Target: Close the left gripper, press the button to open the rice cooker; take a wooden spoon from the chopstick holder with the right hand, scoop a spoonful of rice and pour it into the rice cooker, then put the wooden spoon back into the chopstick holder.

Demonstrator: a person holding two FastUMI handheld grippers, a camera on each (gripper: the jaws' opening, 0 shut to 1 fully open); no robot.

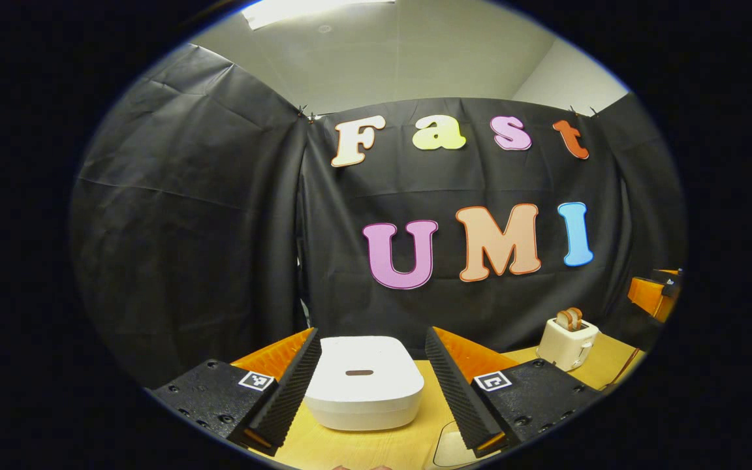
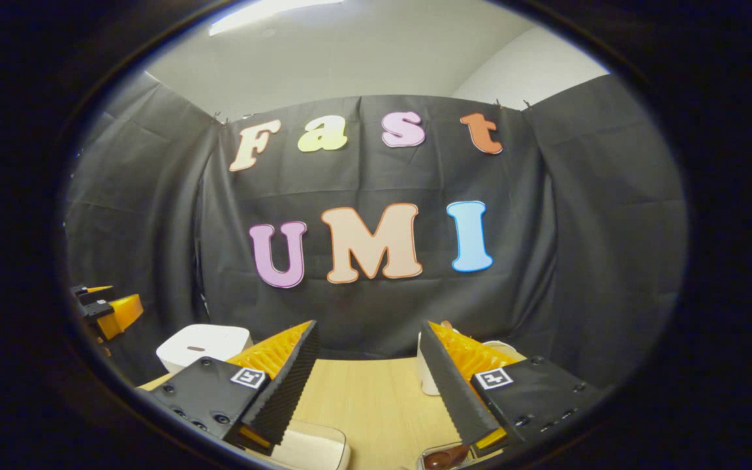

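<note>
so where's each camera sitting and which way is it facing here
Left gripper view: rides the left gripper, looking forward over its open fingers at the closed rice cooker, toaster to the right.
Right gripper view: rides the right gripper, fingers open, facing the wooden table.
Shared: both show the rice cooker, the table and the black cloth wall.

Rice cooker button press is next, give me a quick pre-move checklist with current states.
1. Left gripper shut for pressing: not ok, its jaws stand wide open.
2. Rice cooker lid down: ok, closed.
3. Cooker ahead of the left gripper: ok, framed between its fingers.
4. Button located: cannot tell; a dark slot shows on the lid.
5. Right gripper free for the spoon: ok, open and holding nothing.
6. Toaster out of the way: ok, off to the side.
</note>
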